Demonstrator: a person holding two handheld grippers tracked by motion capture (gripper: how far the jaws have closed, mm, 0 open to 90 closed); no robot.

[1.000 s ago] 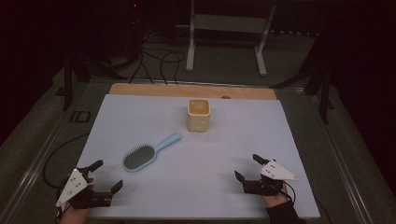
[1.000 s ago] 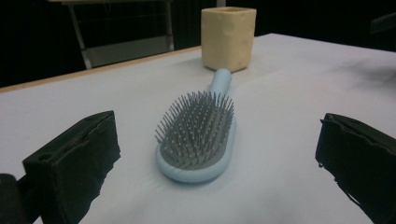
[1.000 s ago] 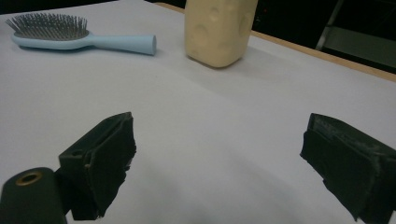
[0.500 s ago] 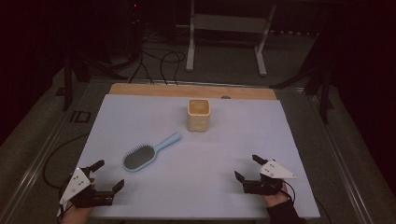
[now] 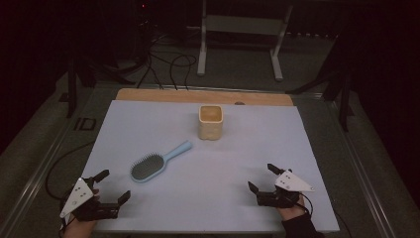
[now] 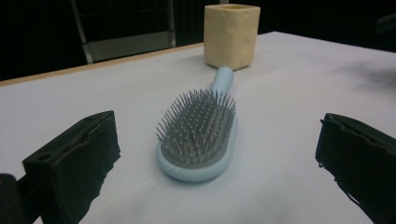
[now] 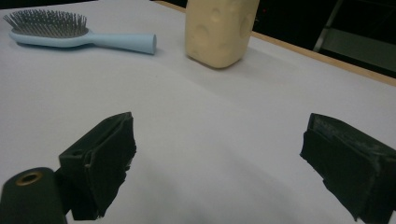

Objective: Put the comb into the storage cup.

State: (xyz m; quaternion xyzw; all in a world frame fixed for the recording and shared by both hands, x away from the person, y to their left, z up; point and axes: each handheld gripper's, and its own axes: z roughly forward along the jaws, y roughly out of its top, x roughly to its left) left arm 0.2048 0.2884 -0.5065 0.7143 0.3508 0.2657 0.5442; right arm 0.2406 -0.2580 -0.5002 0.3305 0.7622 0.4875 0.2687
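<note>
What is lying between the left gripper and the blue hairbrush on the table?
Nothing. In the left gripper view, the open left gripper faces the hairbrush with bare white table before it. The high view shows the same bare stretch.

A light-blue plastic hairbrush [image 5: 153,164] with grey bristles is seen; at its 1 o'clock, a cream-yellow square cup [image 5: 211,122], dimple-patterned.

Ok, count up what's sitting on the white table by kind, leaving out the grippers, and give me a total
Hairbrush: 1, light blue, bristles up
Cup: 1, cream-yellow, upright
Total: 2
</note>
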